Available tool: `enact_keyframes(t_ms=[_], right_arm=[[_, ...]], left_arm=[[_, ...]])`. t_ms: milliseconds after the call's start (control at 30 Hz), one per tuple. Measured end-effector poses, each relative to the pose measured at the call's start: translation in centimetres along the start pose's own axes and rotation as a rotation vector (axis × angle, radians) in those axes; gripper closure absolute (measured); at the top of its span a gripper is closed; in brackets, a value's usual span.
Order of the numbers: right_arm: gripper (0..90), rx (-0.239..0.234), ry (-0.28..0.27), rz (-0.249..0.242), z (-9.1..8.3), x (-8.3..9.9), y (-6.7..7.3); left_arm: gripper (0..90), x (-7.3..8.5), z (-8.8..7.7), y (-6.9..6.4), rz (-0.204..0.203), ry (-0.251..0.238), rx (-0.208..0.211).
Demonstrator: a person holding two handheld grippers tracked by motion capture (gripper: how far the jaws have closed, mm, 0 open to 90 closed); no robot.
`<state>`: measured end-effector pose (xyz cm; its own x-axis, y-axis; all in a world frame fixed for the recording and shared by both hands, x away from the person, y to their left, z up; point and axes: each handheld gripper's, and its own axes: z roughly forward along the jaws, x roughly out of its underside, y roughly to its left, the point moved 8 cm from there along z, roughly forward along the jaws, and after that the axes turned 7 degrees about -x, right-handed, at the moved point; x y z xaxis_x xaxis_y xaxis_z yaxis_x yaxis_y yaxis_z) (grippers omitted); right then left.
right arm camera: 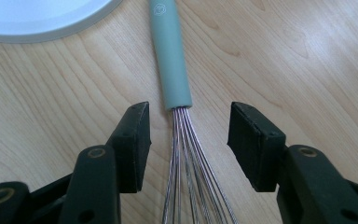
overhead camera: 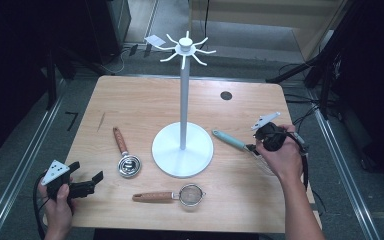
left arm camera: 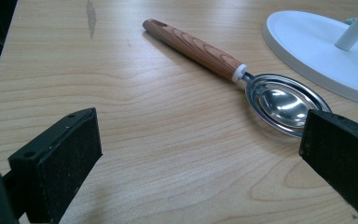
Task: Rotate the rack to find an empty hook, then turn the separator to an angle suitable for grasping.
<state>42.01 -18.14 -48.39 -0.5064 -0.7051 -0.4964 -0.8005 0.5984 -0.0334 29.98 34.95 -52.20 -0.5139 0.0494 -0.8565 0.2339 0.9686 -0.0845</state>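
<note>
Over the whisk (right arm camera: pixel 179 140), the right hand-held gripper (right arm camera: pixel 189 126) stands half spread, jaws either side of the wires, not touching.

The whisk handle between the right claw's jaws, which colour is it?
Pale teal-green handle of the wire whisk, clearest in the right gripper view.

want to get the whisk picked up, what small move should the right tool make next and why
Probably close the right tool on the whisk. Its jaws stand open on either side of the wires just below the green handle, not yet pressing them, so a squeeze there should grip it.
</note>
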Motion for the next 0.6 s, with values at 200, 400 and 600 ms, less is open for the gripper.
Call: enact_keyframes(t_ms=[200,400,600], right_arm=[[50.0,-0.006,0.050,-0.012,0.8,-0.4,-0.4],[50.1,-0.013,0.102,-0.017,1.9,-0.7,-0.9],[50.7,-0.020,0.125,-0.022,2.7,-1.0,-1.2]], left_arm=[[0.0,0.0,0.0,0.0,0.001,-0.003,-0.001],[0.0,0.0,0.0,0.0,0.006,-0.005,-0.002],[0.0,0.0,0.0,-0.1,0.009,-0.001,-0.001]])
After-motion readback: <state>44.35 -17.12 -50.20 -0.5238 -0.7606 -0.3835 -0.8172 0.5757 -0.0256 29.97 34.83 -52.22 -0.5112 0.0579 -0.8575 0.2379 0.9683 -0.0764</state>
